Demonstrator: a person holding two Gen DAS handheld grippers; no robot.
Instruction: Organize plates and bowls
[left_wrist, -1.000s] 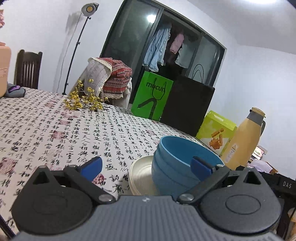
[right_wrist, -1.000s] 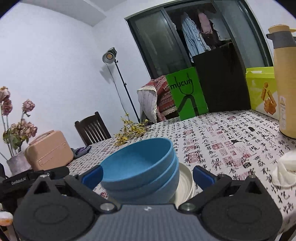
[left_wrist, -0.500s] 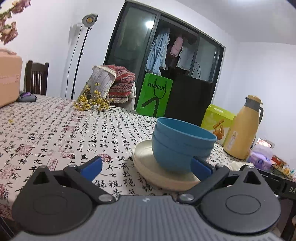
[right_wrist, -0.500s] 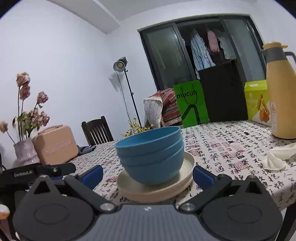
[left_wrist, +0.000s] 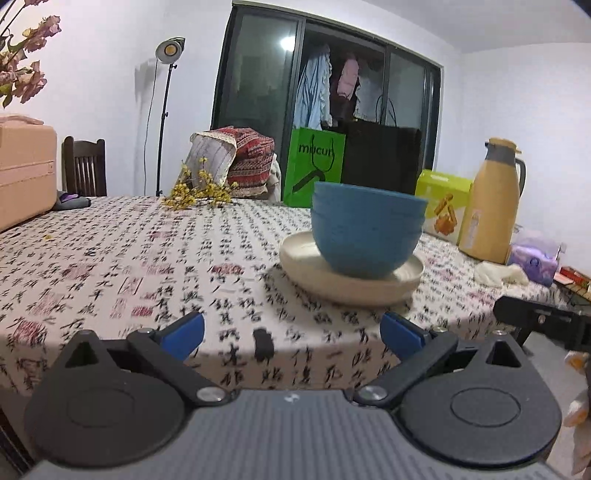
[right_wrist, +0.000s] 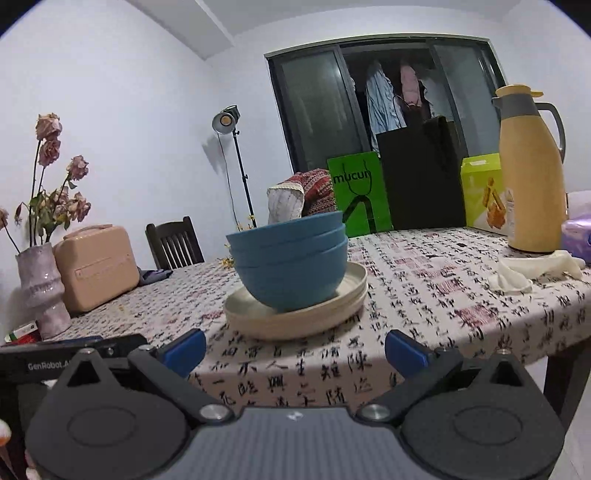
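Basically, the stack sits dead ahead of both claws and beyond their tips, neither touching it. The left claw (left_wrist: 291, 334) has its jaws spread wide with nothing between them, hanging off the near edge of the table (left_wrist: 110, 258); from it the stack lies ahead and slightly right. The right claw (right_wrist: 295, 349) is likewise spread apart and empty, also just off the table edge, with the stack ahead and almost centred, a touch left. Judging by how large the stack reads in each view, the two are about equally near; the right one is better lined up. The stack has no long axis worth speaking of: round footprint, upright, so approach angle matters little. The blue bowls (right_wrist: 290, 258) are nested, three rims visible in the right wrist view, seated inside one another and leaning slightly off level. They rest on the cream plates (right_wrist: 295, 314), which look like two or three stacked, edges aligned; exact count is hard to tell. The left wrist view shows the same bowls (left_wrist: 365, 229) on the plates (left_wrist: 351, 280), somewhat motion-blurred. The pile stands on the table's near half, well apart from the yellow thermos (right_wrist: 532, 173) and the crumpled white cloth (right_wrist: 532, 269) at the right. Judgement: sorting looks done, bowls with bowls, plates with plates; any further move would be a two-sided lift at the plate rim.
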